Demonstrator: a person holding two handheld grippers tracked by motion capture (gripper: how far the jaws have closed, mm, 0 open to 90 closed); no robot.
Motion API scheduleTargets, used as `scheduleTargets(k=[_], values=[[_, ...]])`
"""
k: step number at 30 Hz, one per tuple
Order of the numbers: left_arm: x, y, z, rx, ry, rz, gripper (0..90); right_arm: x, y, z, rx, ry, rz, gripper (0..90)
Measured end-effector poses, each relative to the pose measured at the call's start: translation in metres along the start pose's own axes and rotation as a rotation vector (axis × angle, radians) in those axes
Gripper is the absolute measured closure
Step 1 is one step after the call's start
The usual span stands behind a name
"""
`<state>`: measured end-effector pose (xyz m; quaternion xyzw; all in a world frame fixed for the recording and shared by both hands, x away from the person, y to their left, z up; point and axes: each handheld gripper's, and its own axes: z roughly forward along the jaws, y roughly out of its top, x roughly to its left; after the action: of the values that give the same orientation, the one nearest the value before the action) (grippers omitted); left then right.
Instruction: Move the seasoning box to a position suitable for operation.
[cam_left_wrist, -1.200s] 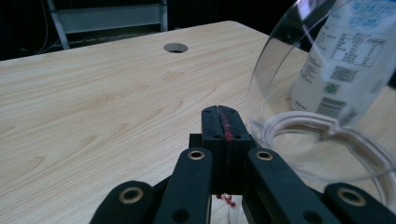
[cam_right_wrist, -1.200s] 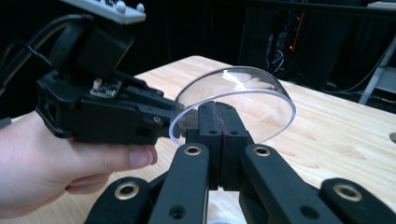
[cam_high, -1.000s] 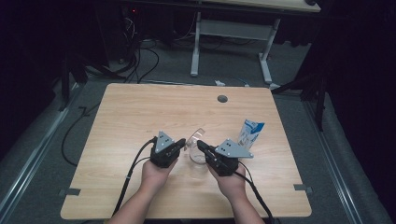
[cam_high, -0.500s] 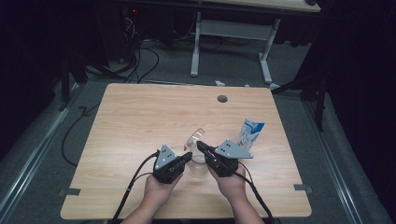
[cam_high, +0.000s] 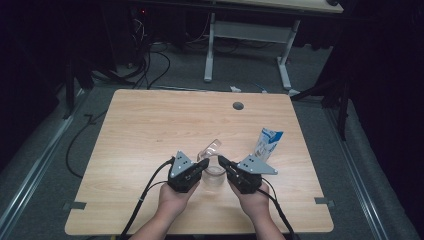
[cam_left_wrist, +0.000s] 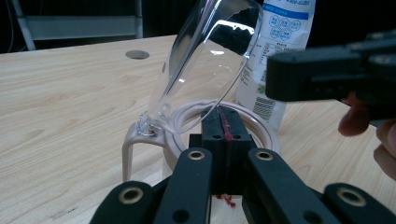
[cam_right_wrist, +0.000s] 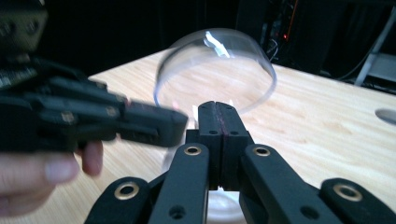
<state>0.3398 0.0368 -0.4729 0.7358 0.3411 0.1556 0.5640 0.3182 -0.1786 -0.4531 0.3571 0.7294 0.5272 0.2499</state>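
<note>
Looks like a lab/test room: dark surround, light wooden table with round cable hole (cam_high: 238, 105), black cable bundles on grey floor (cam_high: 150, 55), white-legged desk frame (cam_high: 247, 35) at far side.

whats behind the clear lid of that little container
In the left gripper view a white and blue pouch stands behind the tilted clear lid, apart from it. The lid and the other gripper cover part of the pouch, so its print stays unreadable.

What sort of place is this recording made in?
Likely a lab or workshop: a bare wooden table with a cable hole, loose cables on the grey floor, and a second desk frame behind, all in a dim room.
</note>
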Motion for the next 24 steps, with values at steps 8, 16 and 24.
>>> scheduleTargets(k=[8,16,24], values=[[0.0,0.002,0.002,-0.013,0.006,-0.011,90.0,-0.003,-0.018,-0.002,0.037,-0.007,0.019,90.0],[0.003,0.004,0.001,-0.019,0.02,-0.007,90.0,-0.005,-0.024,-0.002,0.053,-0.016,0.022,90.0],[0.006,0.005,-0.001,-0.027,0.034,-0.013,90.0,-0.007,-0.028,-0.001,0.057,-0.018,0.03,90.0]])
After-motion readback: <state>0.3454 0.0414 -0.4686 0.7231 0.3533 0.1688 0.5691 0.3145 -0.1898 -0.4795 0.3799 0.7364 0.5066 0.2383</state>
